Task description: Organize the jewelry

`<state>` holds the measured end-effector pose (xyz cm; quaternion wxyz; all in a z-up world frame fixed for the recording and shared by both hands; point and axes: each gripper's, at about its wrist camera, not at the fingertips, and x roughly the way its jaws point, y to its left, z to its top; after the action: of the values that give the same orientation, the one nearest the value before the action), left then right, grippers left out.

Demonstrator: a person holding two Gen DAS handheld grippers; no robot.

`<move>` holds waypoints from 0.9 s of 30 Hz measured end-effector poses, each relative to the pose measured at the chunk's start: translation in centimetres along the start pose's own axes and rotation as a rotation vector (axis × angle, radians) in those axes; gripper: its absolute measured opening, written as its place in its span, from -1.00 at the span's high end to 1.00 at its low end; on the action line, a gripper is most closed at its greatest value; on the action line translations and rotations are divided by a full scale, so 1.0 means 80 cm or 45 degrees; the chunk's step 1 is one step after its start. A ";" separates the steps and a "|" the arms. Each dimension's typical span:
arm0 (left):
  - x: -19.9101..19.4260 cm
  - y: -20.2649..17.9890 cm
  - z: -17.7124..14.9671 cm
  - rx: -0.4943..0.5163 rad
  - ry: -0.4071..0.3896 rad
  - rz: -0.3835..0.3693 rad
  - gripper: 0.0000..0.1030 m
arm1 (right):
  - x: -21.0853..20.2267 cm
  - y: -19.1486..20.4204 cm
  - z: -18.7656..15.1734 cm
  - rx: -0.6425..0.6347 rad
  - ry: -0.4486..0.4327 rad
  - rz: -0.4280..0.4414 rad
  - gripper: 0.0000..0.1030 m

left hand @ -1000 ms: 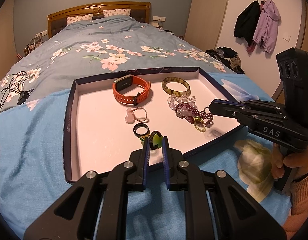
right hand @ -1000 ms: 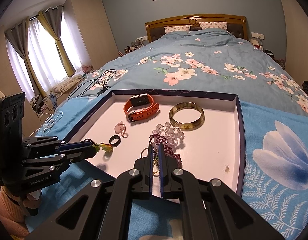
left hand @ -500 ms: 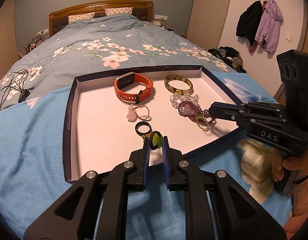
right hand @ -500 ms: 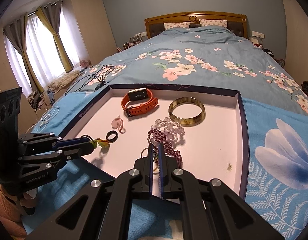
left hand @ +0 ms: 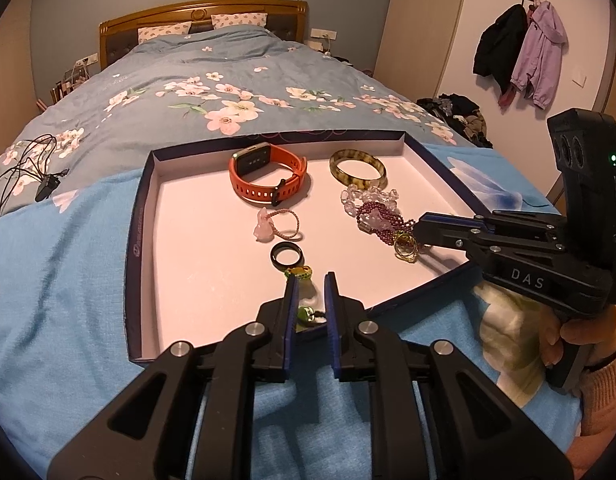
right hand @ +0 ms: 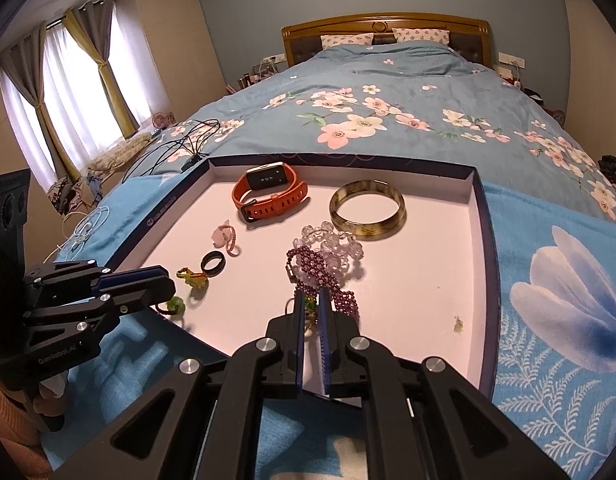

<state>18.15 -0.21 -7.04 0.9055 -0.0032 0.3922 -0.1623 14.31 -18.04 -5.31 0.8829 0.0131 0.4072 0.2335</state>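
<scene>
Both tongs are held tilted downward over the tray (left hand: 140, 208): left tongs (left hand: 311, 278) just spread, charm (left hand: 306, 314) between; right tongs (right hand: 311, 298) pinched on a ring (left hand: 405, 245).

The bed (right hand: 387, 92) carries a blue flowered blanket (right hand: 547, 280); on it a shallow tray (right hand: 489, 264), black cables (right hand: 180, 148) at ten o'clock.

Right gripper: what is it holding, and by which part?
The right gripper pinches a small gold-coloured ring by its edge, right at its fingertips.

"DAS" on right hand-held gripper (left hand: 417, 233)
</scene>
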 end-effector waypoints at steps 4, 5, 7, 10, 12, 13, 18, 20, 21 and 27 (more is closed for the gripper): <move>-0.012 -0.003 -0.003 0.011 -0.046 0.023 0.16 | -0.012 0.002 -0.004 0.010 -0.035 0.011 0.49; -0.017 -0.005 -0.003 0.015 -0.061 0.021 0.02 | -0.016 0.003 -0.004 0.008 -0.046 0.008 0.32; -0.031 -0.006 -0.004 0.014 -0.115 0.032 -0.26 | -0.030 0.006 -0.006 0.003 -0.092 -0.011 0.19; -0.056 -0.008 -0.006 0.011 -0.216 0.060 -0.78 | -0.056 0.010 -0.009 0.002 -0.188 -0.032 -0.27; -0.076 -0.012 -0.011 0.013 -0.298 0.082 -0.90 | -0.078 0.015 -0.015 0.004 -0.284 -0.059 -0.51; -0.085 -0.012 -0.013 0.012 -0.335 0.093 -0.90 | -0.085 0.017 -0.016 -0.004 -0.320 -0.070 -0.62; -0.123 -0.014 -0.024 -0.040 -0.460 0.099 -0.90 | -0.128 0.031 -0.033 -0.023 -0.535 -0.170 -0.87; -0.135 -0.017 -0.029 -0.047 -0.505 0.123 -0.90 | -0.139 0.035 -0.035 -0.020 -0.586 -0.201 -0.87; -0.141 -0.019 -0.033 -0.053 -0.538 0.147 -0.90 | -0.145 0.037 -0.038 -0.021 -0.620 -0.210 -0.87; -0.173 -0.035 -0.052 -0.038 -0.678 0.229 -0.90 | -0.171 0.048 -0.055 -0.050 -0.750 -0.259 -0.87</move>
<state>5.50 1.77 0.25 0.9873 -0.0242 0.1414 -0.0689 1.89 -21.11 2.29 0.9818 0.0224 0.1286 0.1378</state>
